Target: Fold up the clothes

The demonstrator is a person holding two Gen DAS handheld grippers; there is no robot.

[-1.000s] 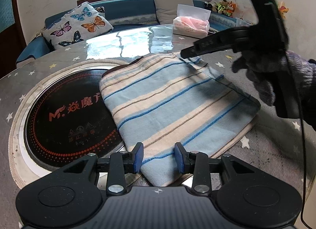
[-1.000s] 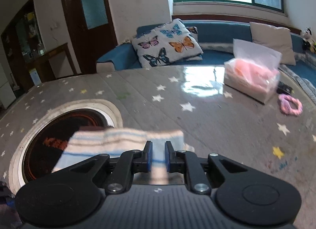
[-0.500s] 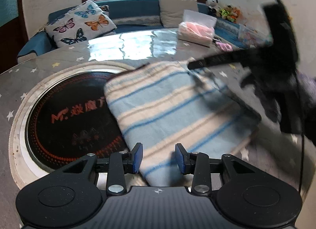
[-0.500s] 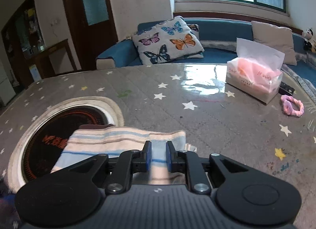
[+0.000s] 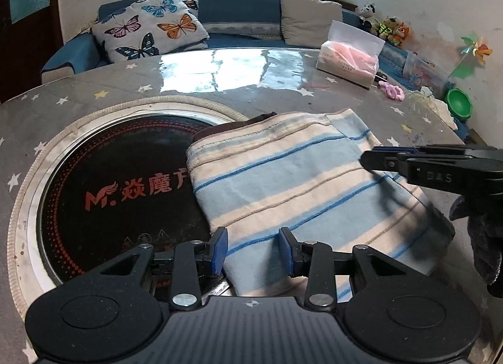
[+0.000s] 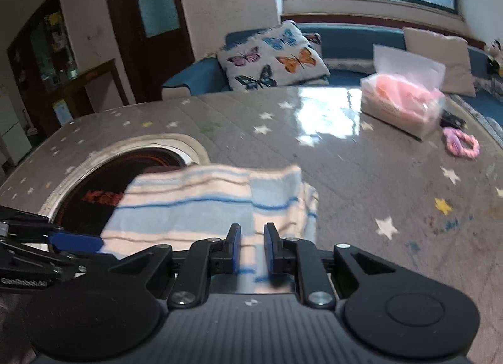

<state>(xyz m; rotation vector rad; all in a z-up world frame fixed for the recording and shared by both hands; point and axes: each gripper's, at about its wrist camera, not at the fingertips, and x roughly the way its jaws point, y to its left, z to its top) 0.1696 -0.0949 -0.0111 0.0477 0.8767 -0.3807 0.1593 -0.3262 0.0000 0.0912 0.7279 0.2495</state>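
Observation:
A folded garment with blue and cream stripes (image 5: 298,188) lies flat on the star-patterned table (image 5: 239,93), its left edge over the black cooker disc (image 5: 110,194). My left gripper (image 5: 253,250) is open, with its blue pads astride the garment's near edge and not pressing it. My right gripper (image 5: 374,158), held in a dark gloved hand (image 5: 484,238), comes in from the right and hovers just above the garment's right side. In the right wrist view the right gripper (image 6: 252,247) shows a narrow gap with nothing pinched, and the garment (image 6: 201,206) lies beyond its tips.
A tissue box (image 5: 349,62) and a pink hair tie (image 5: 391,92) sit at the table's far right. A green bowl (image 5: 459,106) stands past the right edge. A blue sofa with a butterfly cushion (image 5: 151,27) runs behind the table.
In the left wrist view the right gripper has drawn away from the garment's far corner, toward the right and nearer. The left view has rolled and shifted a little. The garment lies still.

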